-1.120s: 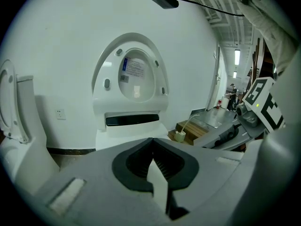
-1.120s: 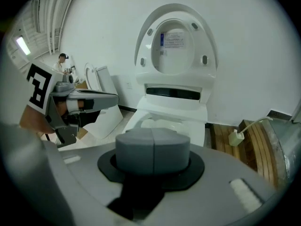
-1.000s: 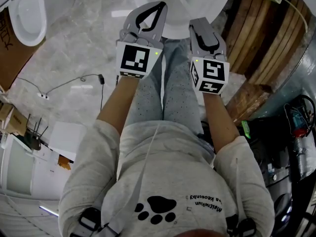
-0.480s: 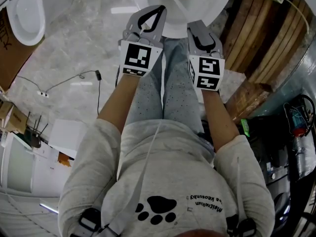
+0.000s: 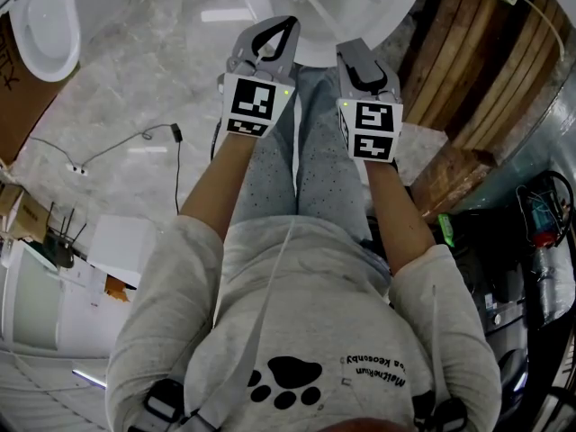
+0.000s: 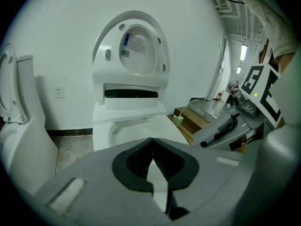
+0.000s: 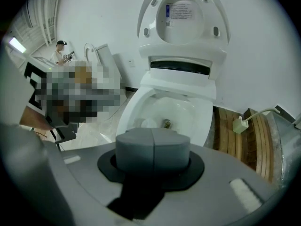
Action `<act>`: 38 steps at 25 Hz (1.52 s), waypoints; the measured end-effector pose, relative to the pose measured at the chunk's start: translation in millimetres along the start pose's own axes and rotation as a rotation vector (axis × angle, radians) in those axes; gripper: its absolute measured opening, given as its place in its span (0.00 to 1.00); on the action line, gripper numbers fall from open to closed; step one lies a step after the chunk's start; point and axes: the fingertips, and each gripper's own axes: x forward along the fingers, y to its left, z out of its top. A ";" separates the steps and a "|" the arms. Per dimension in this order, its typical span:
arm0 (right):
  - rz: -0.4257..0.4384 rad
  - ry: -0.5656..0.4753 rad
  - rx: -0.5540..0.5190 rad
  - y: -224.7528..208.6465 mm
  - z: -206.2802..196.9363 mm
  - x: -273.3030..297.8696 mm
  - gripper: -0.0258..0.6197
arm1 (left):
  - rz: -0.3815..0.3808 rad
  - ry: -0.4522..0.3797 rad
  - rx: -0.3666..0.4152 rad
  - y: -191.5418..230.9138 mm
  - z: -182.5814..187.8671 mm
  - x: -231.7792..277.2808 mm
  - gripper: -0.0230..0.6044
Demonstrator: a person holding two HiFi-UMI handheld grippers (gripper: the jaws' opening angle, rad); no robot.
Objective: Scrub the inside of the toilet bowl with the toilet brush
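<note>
Since the left hand-held gripper [image 6: 151, 142] and right hand-held gripper [image 7: 152, 140] are both closed and empty, a grab could fumble the toilet brush, seemingly the pale stick [image 5: 315, 3] lying in the glossy toilet bowl [image 7: 188, 109]. Beyond: marble floor [image 5: 153, 70], wooden boards [image 5: 459, 61], white wall [image 7: 94, 13].

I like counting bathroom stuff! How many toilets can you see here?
2. The near toilet stands straight ahead of both grippers, lid raised. The second toilet stands off to the person's left, by the wall. More may be hidden outside the pictures.
</note>
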 end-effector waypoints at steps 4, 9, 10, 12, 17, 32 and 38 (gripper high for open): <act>0.009 0.030 -0.008 2.5 -4.2 4.9 0.27 | -0.011 0.014 -0.004 -2.3 -5.9 1.0 0.03; 0.019 0.064 -0.008 3.1 -7.0 12.5 0.27 | -0.019 0.021 -0.011 -0.9 -8.2 1.9 0.03; 0.024 0.067 -0.009 3.2 -6.4 12.8 0.27 | -0.021 0.022 -0.011 -0.8 -8.1 2.2 0.03; 0.036 0.070 -0.015 3.9 -4.2 12.6 0.27 | -0.025 0.024 -0.010 -0.3 -7.9 3.0 0.03; 0.057 0.070 -0.059 11.1 6.9 14.0 0.27 | -0.030 0.033 -0.009 3.9 -8.1 6.9 0.03; 0.073 0.073 -0.132 7.2 47.2 32.9 0.27 | -0.020 0.040 -0.018 29.7 6.2 18.1 0.03; 0.075 0.071 -0.140 1.7 60.6 40.2 0.27 | -0.008 0.033 -0.018 40.7 14.9 23.4 0.03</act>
